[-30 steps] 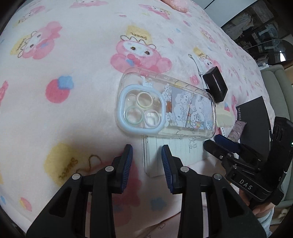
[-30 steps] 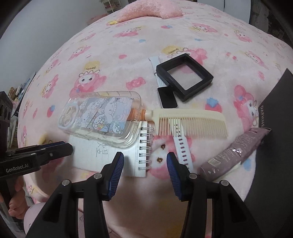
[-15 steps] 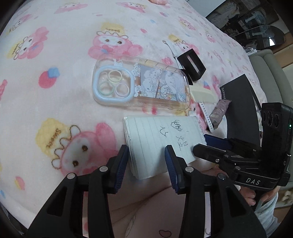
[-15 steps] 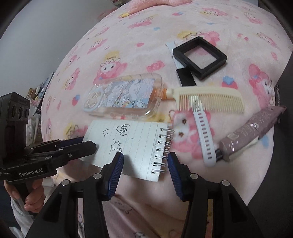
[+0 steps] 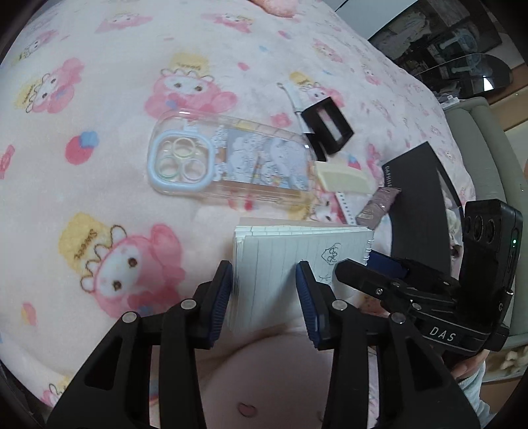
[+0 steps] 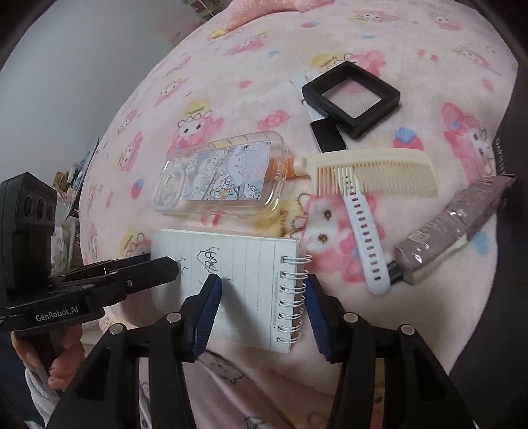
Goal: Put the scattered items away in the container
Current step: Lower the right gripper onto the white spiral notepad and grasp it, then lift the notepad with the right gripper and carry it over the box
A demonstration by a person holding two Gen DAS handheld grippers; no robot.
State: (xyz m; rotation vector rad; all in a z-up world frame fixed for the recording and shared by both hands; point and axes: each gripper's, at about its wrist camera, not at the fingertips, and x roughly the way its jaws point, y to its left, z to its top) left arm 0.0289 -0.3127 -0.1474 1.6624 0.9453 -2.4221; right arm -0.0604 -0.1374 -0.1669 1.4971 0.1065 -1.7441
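Note:
A white spiral notepad [image 5: 297, 250] [image 6: 241, 274] lies on the pink blanket near its front edge. My left gripper [image 5: 264, 290] is open, its fingers either side of the notepad's left end. My right gripper [image 6: 262, 300] is open, its fingers straddling the spiral-bound end. Behind the notepad lie a clear phone case [image 5: 227, 165] [image 6: 221, 178], a cream comb [image 6: 373, 171], a white watch strap [image 6: 363, 237], a mauve tube [image 6: 452, 227] and a black square frame [image 6: 351, 99]. A black box [image 5: 419, 201] lies at the right.
The blanket [image 5: 99, 184] with cartoon prints covers a bed. Its front edge drops off just below both grippers. A glass table and clutter [image 5: 462, 72] stand beyond the bed's far right. A pink pillow [image 6: 274, 10] lies at the far end.
Both grippers have closed in on the notepad from either end and now straddle it. The notepad lies free of the phone case, which overlapped it a second ago.

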